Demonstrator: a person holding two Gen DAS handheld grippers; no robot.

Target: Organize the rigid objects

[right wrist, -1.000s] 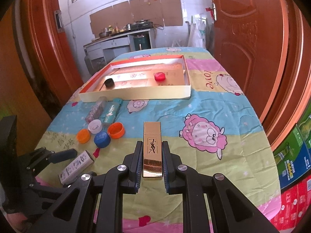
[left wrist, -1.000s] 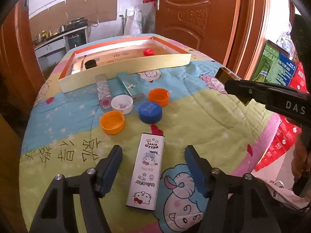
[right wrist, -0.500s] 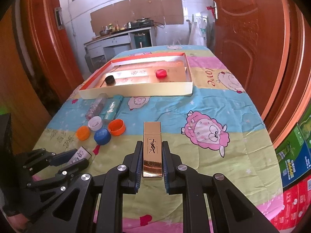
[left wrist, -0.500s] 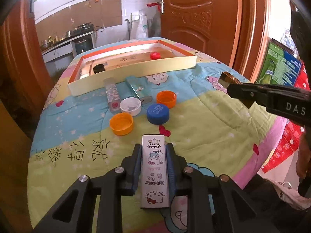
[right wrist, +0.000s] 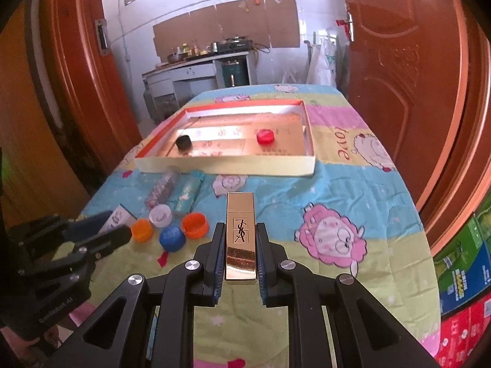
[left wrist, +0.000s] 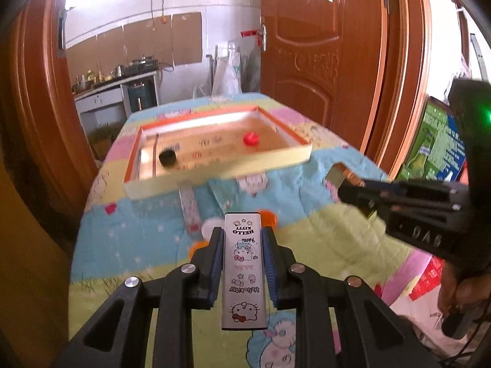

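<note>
- Two grippers each clamp a slim box above the quilted table (right wrist: 353, 184).
- Left gripper (left wrist: 243, 263): pads press both sides of the white cartoon box (left wrist: 244, 271), which is lifted clear of the quilt.
- Right gripper (right wrist: 237, 253): narrow jaws pinch the gold box (right wrist: 241, 236), also off the surface.
- Farther back lies the shallow tray (right wrist: 227, 168), with a black cap (right wrist: 183, 141) and a red cap (right wrist: 265, 136) inside, well apart.
- Near the tray's front wall lie two small tubes (right wrist: 175, 191); beside them sit loose caps (right wrist: 172, 230): orange, white and blue.
</note>
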